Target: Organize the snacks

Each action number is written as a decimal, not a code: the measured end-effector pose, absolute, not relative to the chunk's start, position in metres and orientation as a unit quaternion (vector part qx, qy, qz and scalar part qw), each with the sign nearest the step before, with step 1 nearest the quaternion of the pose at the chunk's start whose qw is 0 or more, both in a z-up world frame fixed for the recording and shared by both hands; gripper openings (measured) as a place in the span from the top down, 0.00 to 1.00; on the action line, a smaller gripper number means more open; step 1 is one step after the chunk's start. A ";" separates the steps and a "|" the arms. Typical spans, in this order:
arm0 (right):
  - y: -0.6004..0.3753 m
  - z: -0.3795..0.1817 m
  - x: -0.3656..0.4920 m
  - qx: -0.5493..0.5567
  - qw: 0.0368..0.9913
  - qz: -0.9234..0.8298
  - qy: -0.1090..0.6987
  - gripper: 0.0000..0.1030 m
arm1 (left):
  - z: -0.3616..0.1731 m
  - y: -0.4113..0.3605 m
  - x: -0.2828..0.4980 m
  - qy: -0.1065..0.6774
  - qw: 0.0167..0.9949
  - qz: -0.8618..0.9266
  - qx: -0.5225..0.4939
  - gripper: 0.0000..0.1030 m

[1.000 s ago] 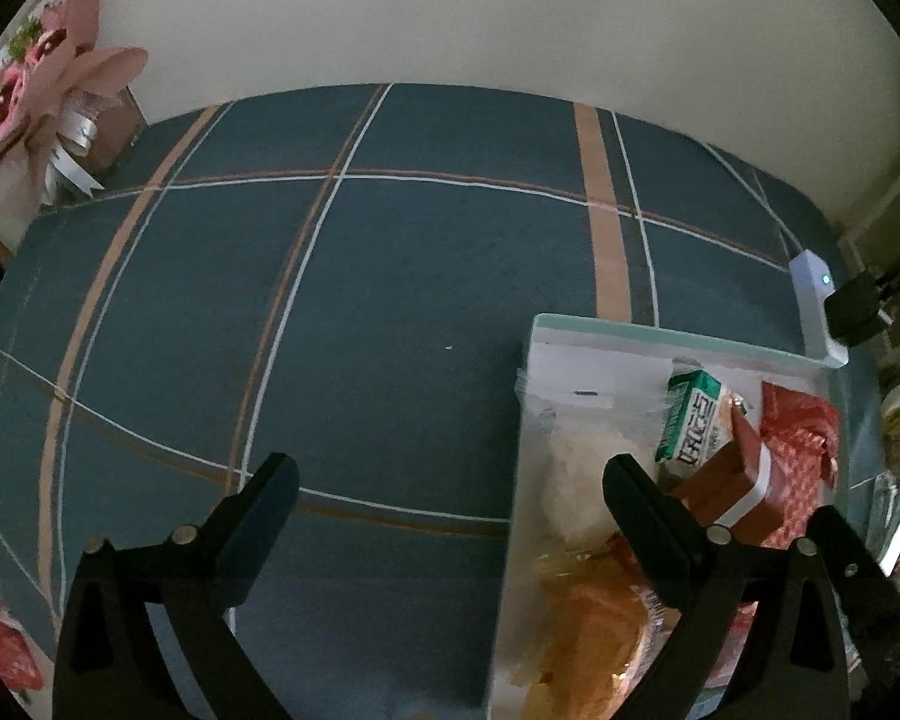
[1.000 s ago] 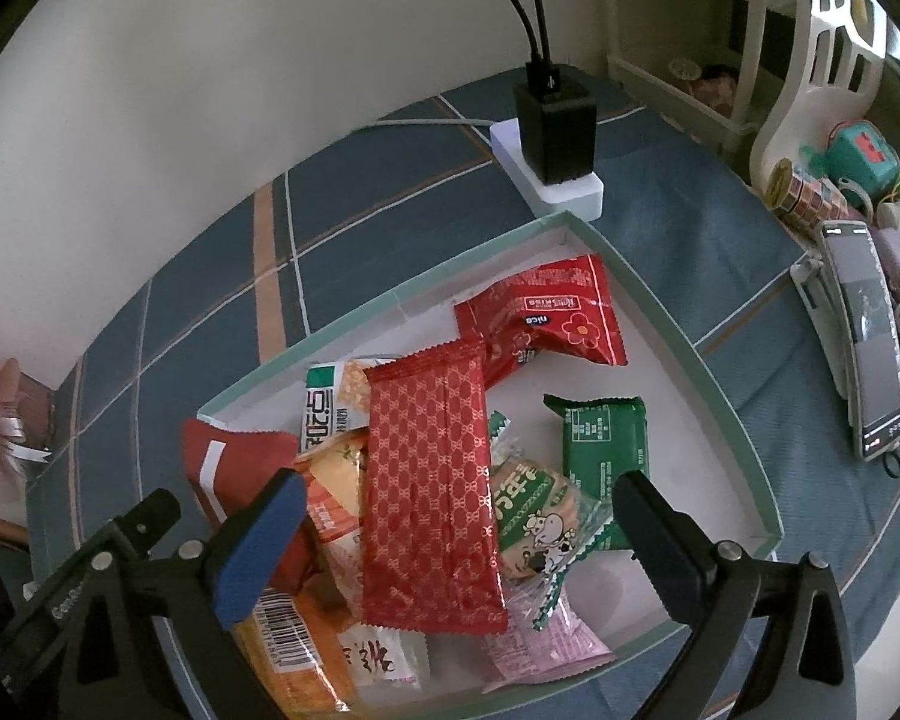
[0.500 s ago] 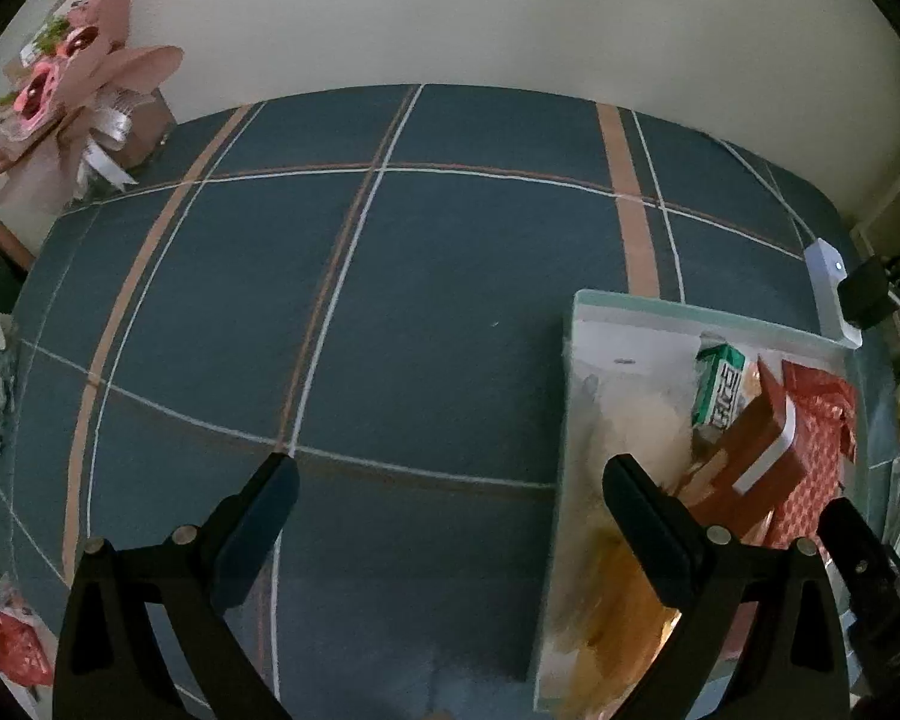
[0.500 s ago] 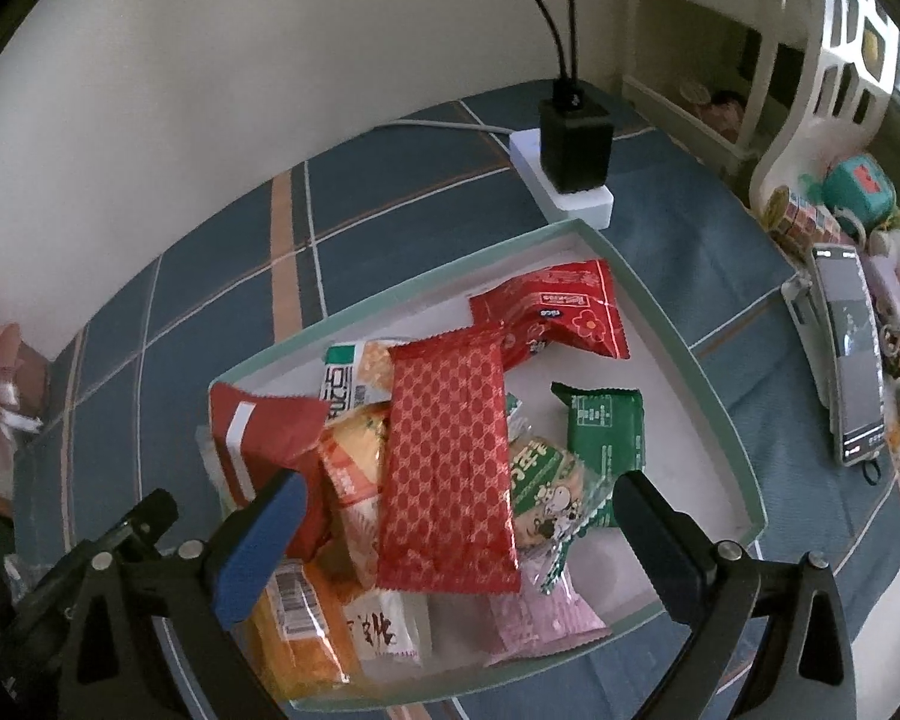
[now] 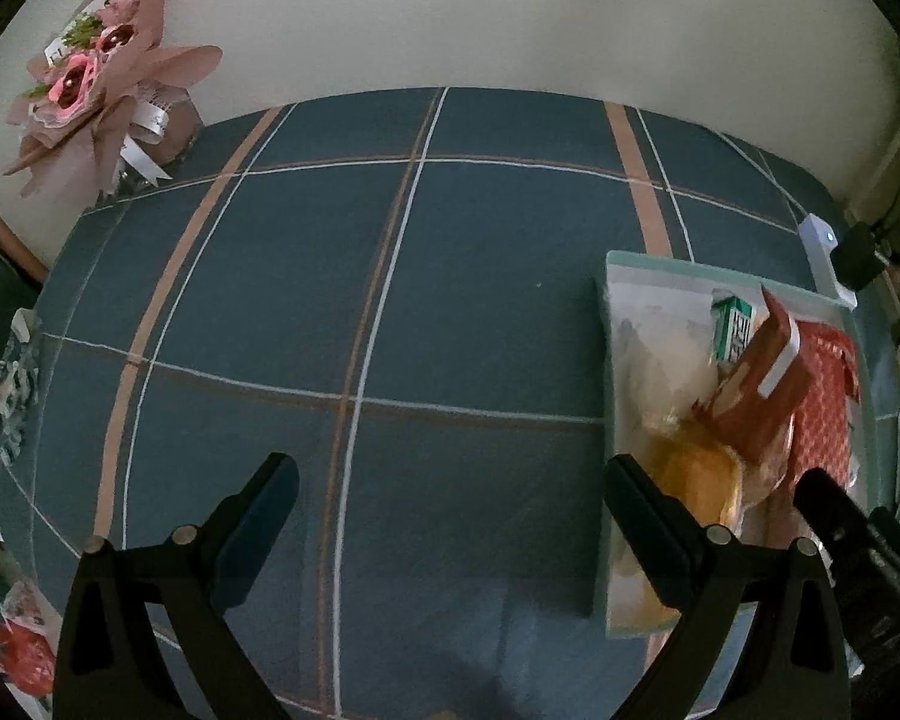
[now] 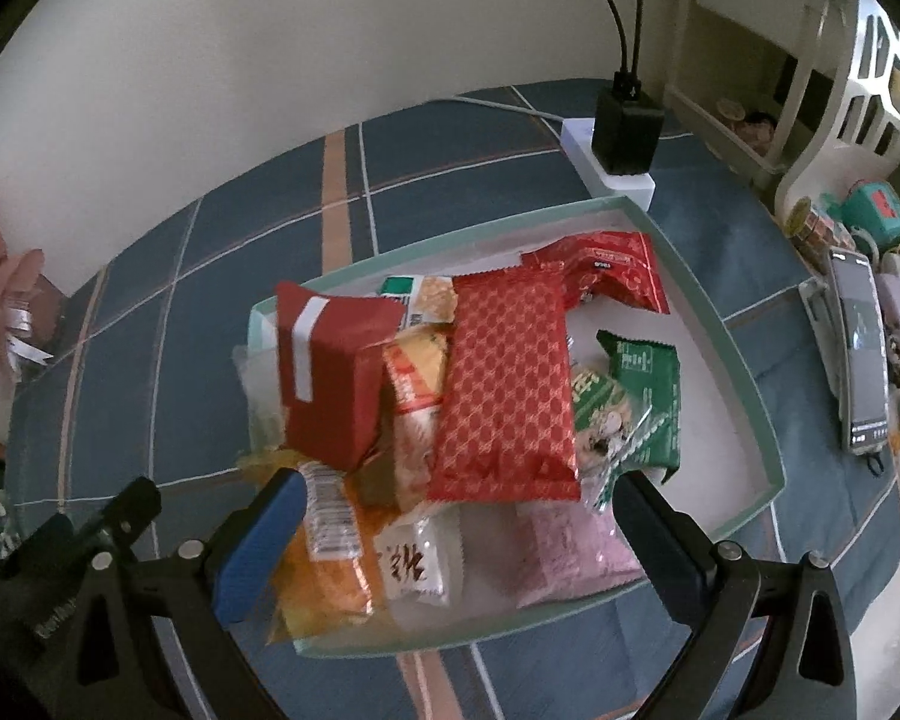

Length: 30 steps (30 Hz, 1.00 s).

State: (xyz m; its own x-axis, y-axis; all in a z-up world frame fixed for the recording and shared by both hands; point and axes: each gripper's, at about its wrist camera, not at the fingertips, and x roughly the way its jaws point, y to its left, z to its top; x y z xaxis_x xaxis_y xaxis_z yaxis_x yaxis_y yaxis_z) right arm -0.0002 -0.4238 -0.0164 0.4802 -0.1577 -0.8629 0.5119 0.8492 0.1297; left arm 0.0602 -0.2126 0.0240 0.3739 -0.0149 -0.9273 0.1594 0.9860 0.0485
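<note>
snacks (image 6: 504, 378) fill tray (image 6: 750, 396); bare tablecloth (image 5: 390, 300) leftward; both grippers wide open, empty.

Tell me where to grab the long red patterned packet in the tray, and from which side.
Grip the red patterned packet across its narrow width near the near end, coming from above with the right gripper. It lies flat atop the pile, its long edges exposed.

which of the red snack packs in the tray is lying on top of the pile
The long red pack with the gold lattice pattern in the tray: it lies across the other snacks, uncovered. The glossy red packet behind is partly tucked under it.
</note>
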 end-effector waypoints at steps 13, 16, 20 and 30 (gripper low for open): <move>-0.383 -0.011 -0.025 0.157 0.854 -0.184 0.461 0.00 | 0.027 -0.181 0.029 0.555 0.828 -0.061 0.055 0.02; -0.380 -0.014 -0.028 0.152 0.854 -0.183 0.463 0.00 | 0.025 -0.175 0.024 0.557 0.826 -0.062 0.055 0.02; -0.375 -0.017 -0.033 0.147 0.853 -0.183 0.466 0.00 | 0.023 -0.169 0.017 0.558 0.825 -0.066 0.058 0.02; -0.365 -0.019 -0.043 0.139 0.856 -0.178 0.465 0.00 | 0.022 -0.157 0.005 0.559 0.825 -0.070 0.049 0.02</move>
